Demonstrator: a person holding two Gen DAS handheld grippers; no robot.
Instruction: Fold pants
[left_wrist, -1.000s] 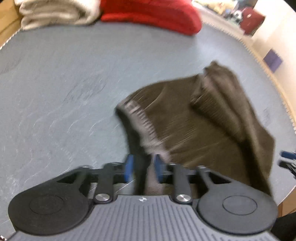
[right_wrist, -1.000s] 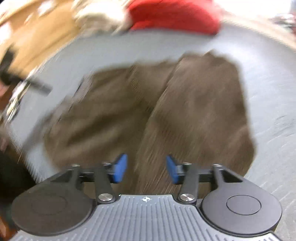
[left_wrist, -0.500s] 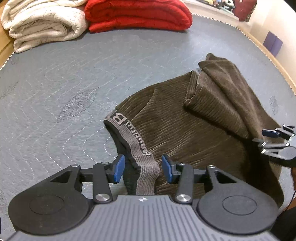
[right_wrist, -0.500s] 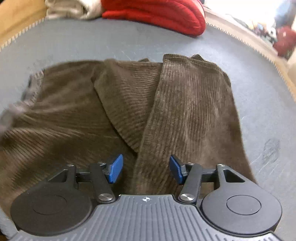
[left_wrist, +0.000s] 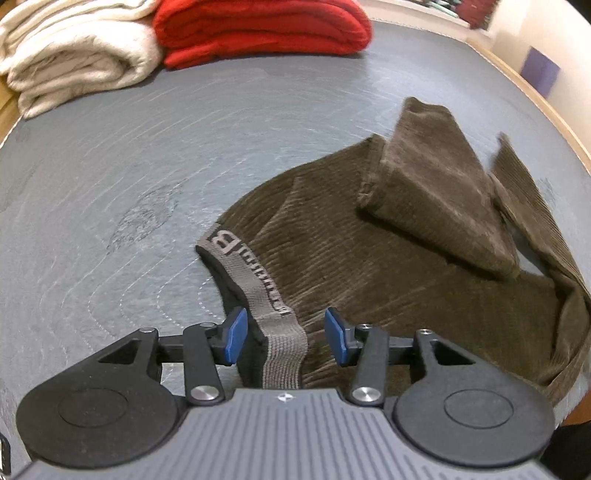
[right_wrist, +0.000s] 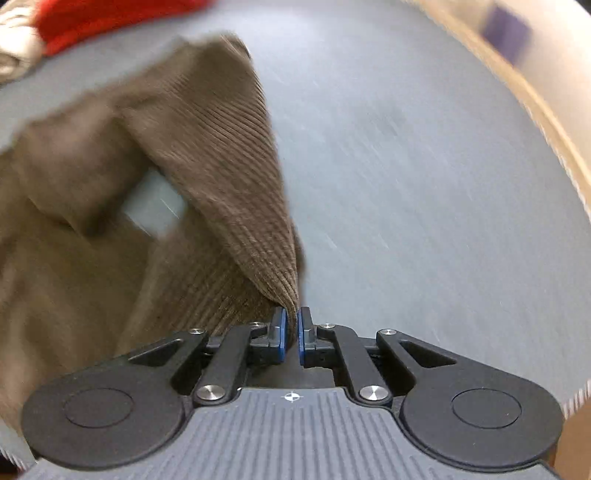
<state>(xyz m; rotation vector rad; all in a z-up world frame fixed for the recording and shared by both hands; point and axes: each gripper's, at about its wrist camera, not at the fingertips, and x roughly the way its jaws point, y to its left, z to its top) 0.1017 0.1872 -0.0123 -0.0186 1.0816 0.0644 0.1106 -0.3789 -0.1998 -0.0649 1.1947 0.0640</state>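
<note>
We're pinching w/ the right gripper (right_wrist: 291, 332): its jaws have just been closing, and they're now clamped on a corner of the brown corduroy pants (right_wrist: 221, 162), the ribbed cloth bunching into the narrow slit between the blue pads. Half a sec ago those jaws were standing apart over flat cloth; now the leg edge is pulling taut up from the grey quilted surface (right_wrist: 424, 184), prob. a bed or padded desk, and a gap of grey is showing under the lifted fold. We're reading that as the grab for the next fold being done, w/ the carry-over not yet made.

Our left gripper (left_wrist: 283, 339) is sitting at a middling width, jaws a bit wider than a sec ago, straddling the grey elastic waistband (left_wrist: 258, 291) w/o pressing it; the band is running between the pads but they aren't touching it. So that end is released or only being steadied.

The left view is showing what the right can't: the whole pants (left_wrist: 406, 266) lying near the front-right of the surface, one leg already doubled back over the seat, lettering on the waistband (not fully legible), plus a cream folded blanket (left_wrist: 77, 62) and a red one (left_wrist: 258, 29) stacked well apart at the far edge. The right view is blurred but alone shows the actual pinch.
</note>
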